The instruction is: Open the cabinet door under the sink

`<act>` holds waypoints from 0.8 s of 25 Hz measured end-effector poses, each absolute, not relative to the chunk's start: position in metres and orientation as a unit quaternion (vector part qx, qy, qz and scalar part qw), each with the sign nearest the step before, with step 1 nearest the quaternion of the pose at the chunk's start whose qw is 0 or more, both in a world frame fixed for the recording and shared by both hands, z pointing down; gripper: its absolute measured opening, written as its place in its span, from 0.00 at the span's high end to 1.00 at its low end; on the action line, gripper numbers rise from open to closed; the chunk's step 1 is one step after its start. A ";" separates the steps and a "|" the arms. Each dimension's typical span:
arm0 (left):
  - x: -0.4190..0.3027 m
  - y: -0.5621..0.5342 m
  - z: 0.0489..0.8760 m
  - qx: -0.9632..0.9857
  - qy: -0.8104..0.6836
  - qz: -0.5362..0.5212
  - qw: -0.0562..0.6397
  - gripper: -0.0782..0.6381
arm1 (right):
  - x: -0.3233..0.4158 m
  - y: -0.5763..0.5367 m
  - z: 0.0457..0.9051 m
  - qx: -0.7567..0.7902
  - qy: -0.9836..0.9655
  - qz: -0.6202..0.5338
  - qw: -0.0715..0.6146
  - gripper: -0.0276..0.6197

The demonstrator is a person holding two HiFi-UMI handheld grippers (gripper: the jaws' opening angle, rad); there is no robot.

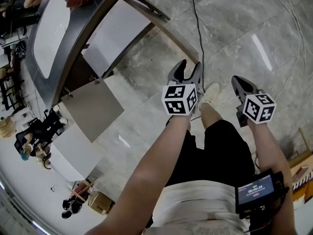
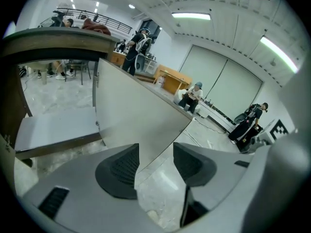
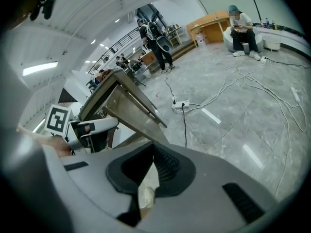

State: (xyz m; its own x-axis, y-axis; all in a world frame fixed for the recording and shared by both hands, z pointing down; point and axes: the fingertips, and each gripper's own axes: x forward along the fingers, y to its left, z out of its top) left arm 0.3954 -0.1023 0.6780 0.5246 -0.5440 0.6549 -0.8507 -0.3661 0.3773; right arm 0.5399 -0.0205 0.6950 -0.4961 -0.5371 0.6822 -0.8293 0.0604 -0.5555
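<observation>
Cabinet door (image 1: 93,109) under the sink (image 1: 49,33) stood swung well out over the floor (image 1: 234,33), so the opening itself looked done. A second, white door (image 1: 117,35) beside it was also open. The left gripper view had the panel (image 2: 136,115) ahead of the claw with its hinges on the cabinet side, and I saw no handle. Judgement: a stiff flat board, light and free-swinging on its hinges, with smooth faces that would likely slip. Best hold is a pinch across the free edge, far from the hinges. Left claw (image 1: 190,67) was released, jaws wide apart (image 2: 155,164) with nothing pressed between them, and it was well clear of the door. Right claw (image 1: 239,84) was clenched on nothing (image 3: 153,166), hanging over the floor beside the person's leg.
</observation>
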 end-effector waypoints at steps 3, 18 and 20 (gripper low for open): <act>0.370 -0.094 0.674 0.810 -0.424 0.213 0.343 0.60 | 0.525 -0.027 0.686 0.482 -0.720 0.476 0.152 0.94; 0.193 -0.016 0.576 0.784 -0.490 0.180 0.337 0.60 | 0.446 -0.041 0.571 0.453 -0.775 0.391 0.203 0.94; 0.166 0.002 0.558 0.778 -0.499 0.176 0.338 0.60 | 0.418 -0.035 0.553 0.440 -0.786 0.381 0.209 0.94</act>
